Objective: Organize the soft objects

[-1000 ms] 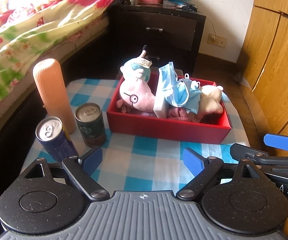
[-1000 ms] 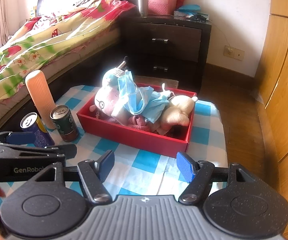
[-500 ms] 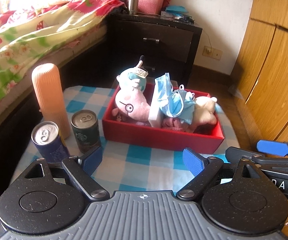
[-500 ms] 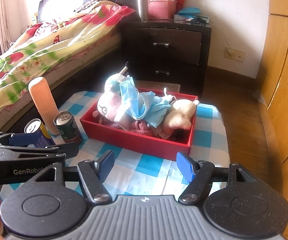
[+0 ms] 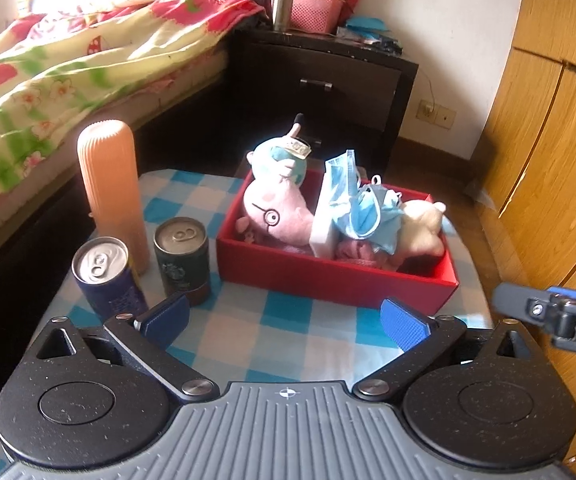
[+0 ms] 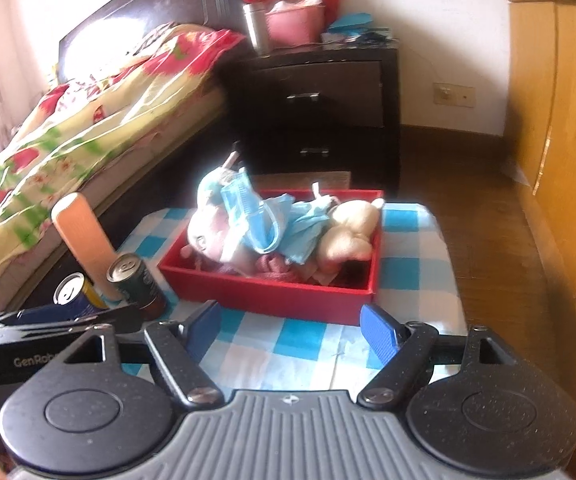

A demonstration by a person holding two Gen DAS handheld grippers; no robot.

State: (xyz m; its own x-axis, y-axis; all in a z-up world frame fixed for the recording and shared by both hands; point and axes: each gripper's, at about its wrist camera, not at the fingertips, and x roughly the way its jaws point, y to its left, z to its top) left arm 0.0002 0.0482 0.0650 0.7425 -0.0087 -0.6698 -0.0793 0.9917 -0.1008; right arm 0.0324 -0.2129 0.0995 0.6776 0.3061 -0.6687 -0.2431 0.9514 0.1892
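A red box (image 5: 339,280) (image 6: 272,294) sits on the blue-and-white checked table. It holds a pink plush pig (image 5: 276,212) (image 6: 204,236), blue face masks (image 5: 361,204) (image 6: 264,216), a cream plush toy (image 5: 423,226) (image 6: 347,232) and a pink cloth (image 5: 353,250). My left gripper (image 5: 286,322) is open and empty, held back from the box's near wall. My right gripper (image 6: 293,328) is open and empty, also short of the box. Each gripper shows at the edge of the other's view.
A tall peach ribbed bottle (image 5: 112,192) (image 6: 82,236), a dark green can (image 5: 182,258) (image 6: 136,284) and a blue can (image 5: 106,276) (image 6: 74,294) stand left of the box. A bed (image 5: 68,80) lies left, a dark nightstand (image 5: 319,88) behind, wooden wardrobe doors (image 5: 559,160) right.
Both grippers have pulled back and risen from the table; the box and cans look smaller and farther. Both stay open. The objects have not moved.
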